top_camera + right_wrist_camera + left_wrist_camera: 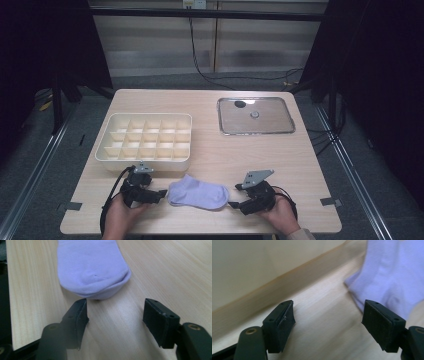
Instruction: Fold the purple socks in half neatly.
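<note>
I am working at the near edge of the table (210, 155), where the lilac sock (198, 194) is lying flat, just near of the cream divider box (145, 141). I am holding the left gripper (161, 193) at the sock's left end and the right gripper (233, 204) at its right end, so each can take one end. Both sets of jaws are standing wide with bare wood between them; neither is pinching fabric yet. The metal tray (256, 116) is sitting far right, well apart.
</note>
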Motion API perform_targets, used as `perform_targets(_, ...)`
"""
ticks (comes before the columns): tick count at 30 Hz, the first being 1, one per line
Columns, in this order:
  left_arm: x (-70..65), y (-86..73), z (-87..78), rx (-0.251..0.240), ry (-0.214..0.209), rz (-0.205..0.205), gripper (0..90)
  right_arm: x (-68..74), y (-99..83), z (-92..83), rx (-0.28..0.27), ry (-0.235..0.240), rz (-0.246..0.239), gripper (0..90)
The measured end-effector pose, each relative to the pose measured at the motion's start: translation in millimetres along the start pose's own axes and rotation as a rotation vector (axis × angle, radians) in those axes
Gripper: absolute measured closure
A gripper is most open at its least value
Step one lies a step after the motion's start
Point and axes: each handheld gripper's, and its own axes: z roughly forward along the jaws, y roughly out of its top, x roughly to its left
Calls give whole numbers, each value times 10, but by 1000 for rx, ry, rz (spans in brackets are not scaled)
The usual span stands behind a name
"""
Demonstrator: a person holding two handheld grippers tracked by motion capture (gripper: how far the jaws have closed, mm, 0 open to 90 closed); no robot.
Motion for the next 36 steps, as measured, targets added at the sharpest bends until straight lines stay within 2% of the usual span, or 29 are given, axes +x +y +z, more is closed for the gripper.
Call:
perform_targets(2, -25, 22, -9, 19, -8, 11, 265, 11, 15, 4, 5, 18, 13, 410)
perform_targets(4, -36, 29, -6, 37, -21, 11, 281, 12, 34, 1, 5, 31, 7, 453)
perform_targets(6, -40, 30, -1, 58, -42, -7, 287, 17, 41, -7, 13, 27, 10, 470)
perform_targets(8, -53, 46, -17, 65, -62, -18, 301, 10, 47, -25, 10, 32, 13, 525)
perform_targets(9, -53, 46, -17, 65, -62, -18, 303, 10, 47, -25, 10, 32, 13, 525)
perform_targets(12, -70, 70, -44, 71, -81, 7, 314, -8, 50, -46, 7, 42, 35, 588)
perform_targets(13, -83, 83, -53, 64, -87, 9, 328, -11, 56, -60, 1, 41, 38, 627)
perform_targets(17, -89, 93, -50, 68, -106, 11, 348, -5, 67, -70, 5, 45, 38, 669)
perform_targets(21, -92, 113, -57, 71, -123, 14, 379, 24, 82, -69, 20, 41, 23, 743)
perform_targets(24, -99, 126, -57, 59, -137, 7, 395, 27, 98, -87, 12, 33, 14, 775)
perform_targets(25, -94, 134, -56, 63, -138, 7, 401, 28, 100, -95, 8, 35, 14, 790)
perform_targets(26, -88, 141, -58, 73, -141, 7, 448, 32, 106, -106, 8, 32, 14, 814)
perform_targets(29, -90, 174, -47, 93, -148, -26, 472, 43, 112, -123, 7, 33, 11, 848)
perform_targets(33, -104, 225, -38, 119, -162, -48, 513, 58, 128, -124, 8, 43, -7, 891)
perform_targets(36, -94, 264, -35, 117, -167, -40, 559, 81, 142, -109, 18, 50, -25, 900)
